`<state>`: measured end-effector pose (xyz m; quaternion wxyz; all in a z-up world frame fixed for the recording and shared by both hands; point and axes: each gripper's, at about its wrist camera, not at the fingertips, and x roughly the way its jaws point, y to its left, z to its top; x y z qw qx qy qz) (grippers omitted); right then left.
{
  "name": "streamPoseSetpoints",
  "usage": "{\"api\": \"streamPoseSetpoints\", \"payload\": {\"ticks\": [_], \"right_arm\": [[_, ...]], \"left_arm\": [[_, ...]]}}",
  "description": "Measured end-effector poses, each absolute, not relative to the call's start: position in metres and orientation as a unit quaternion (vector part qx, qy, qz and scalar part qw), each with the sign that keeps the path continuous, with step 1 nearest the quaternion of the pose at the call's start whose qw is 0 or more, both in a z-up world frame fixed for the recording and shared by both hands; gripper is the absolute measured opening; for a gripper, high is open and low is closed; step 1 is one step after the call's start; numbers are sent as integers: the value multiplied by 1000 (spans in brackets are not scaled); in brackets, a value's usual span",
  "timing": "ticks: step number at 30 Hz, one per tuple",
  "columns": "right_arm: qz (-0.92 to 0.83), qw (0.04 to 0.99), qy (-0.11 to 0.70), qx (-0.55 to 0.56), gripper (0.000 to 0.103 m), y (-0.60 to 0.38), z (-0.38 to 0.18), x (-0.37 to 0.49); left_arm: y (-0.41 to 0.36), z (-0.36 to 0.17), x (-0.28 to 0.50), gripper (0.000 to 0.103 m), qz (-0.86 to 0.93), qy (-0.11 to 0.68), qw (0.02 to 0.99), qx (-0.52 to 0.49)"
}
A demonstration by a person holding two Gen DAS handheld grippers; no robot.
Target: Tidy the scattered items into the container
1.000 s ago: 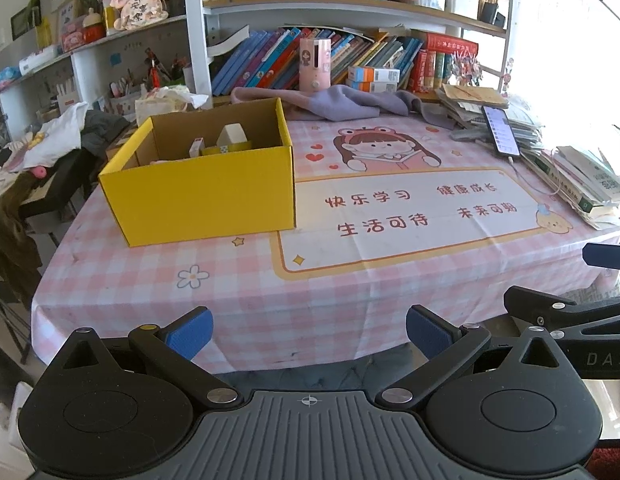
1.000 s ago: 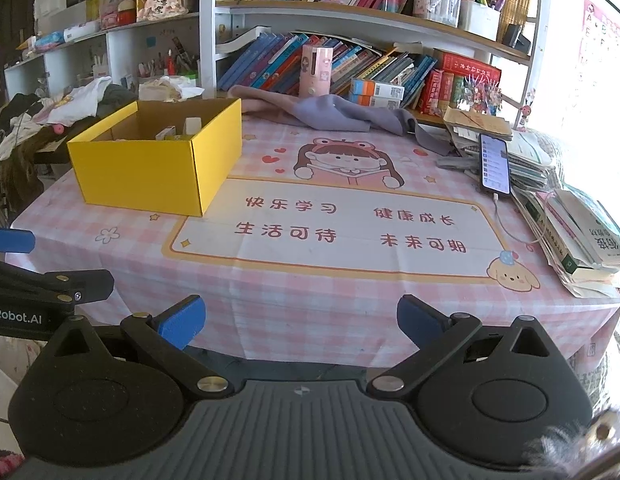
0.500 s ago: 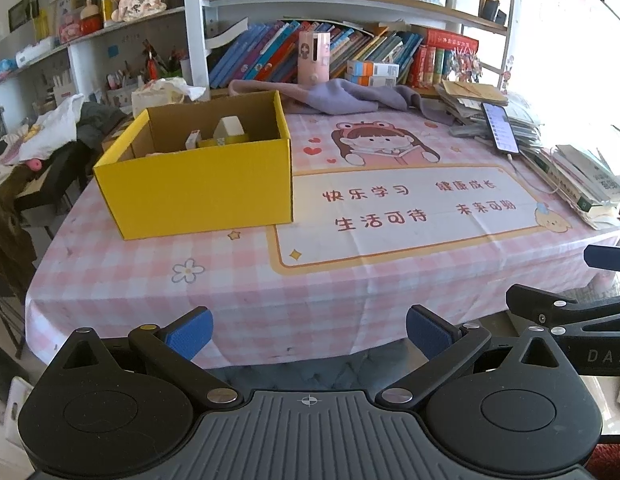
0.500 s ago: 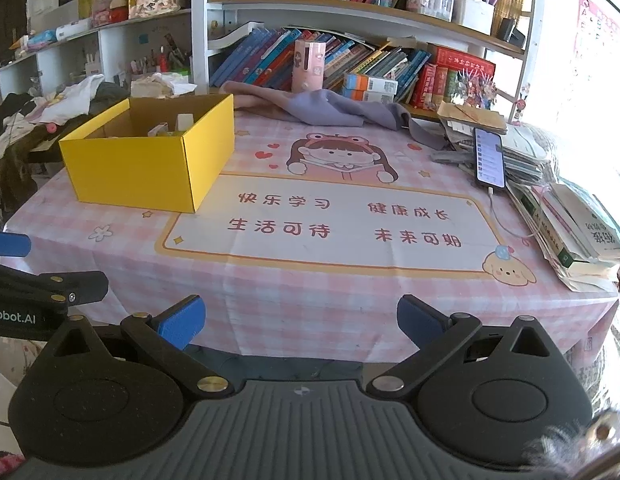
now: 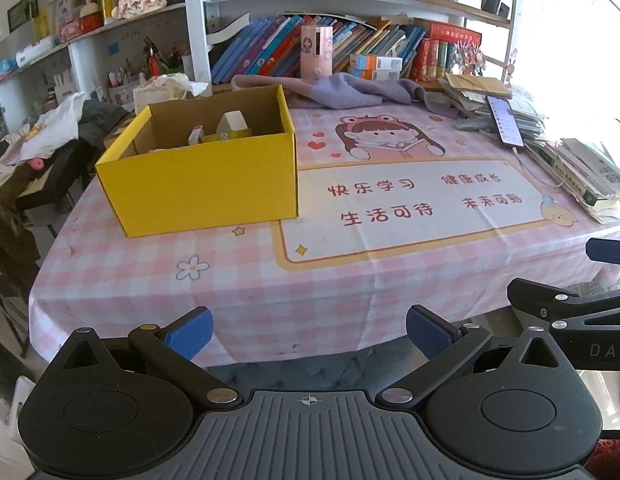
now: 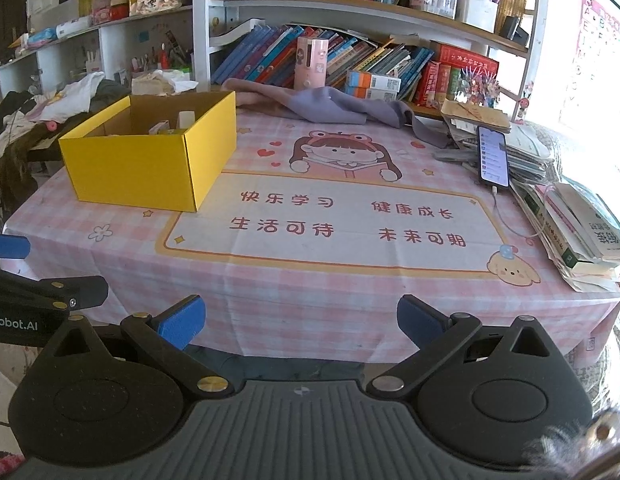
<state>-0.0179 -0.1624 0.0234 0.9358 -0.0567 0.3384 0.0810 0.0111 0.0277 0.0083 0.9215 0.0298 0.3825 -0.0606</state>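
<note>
Where pink checked cloth covers table, bookshelves stand behind.

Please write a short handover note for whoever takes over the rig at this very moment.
Left hand-held gripper: open, empty, held off the near edge of the table.
Right hand-held gripper: open, empty, also short of the near edge.
Yellow box: on the pink checked tablecloth, far left, top open. A few small items already lie inside.
Done: no loose small items show on the cloth in front of the box.
Left: check the phone, purple cloth and book pile at the right and back; whether they belong in the box is unclear.
</note>
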Motion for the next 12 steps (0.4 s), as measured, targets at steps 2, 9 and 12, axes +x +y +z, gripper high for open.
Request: {"api": "streamPoseSetpoints", "payload": {"ticks": [2, 9, 12], "right_arm": [[82, 935, 339, -58, 103, -161, 22, -17], [83, 934, 343, -56, 103, -160, 20, -12], [83, 934, 343, -56, 103, -160, 20, -11]], "left_arm": [[28, 8, 12, 103, -63, 384, 921, 28], [25, 10, 13, 103, -69, 374, 925, 25], [25, 9, 17, 103, -69, 376, 924, 24]]}}
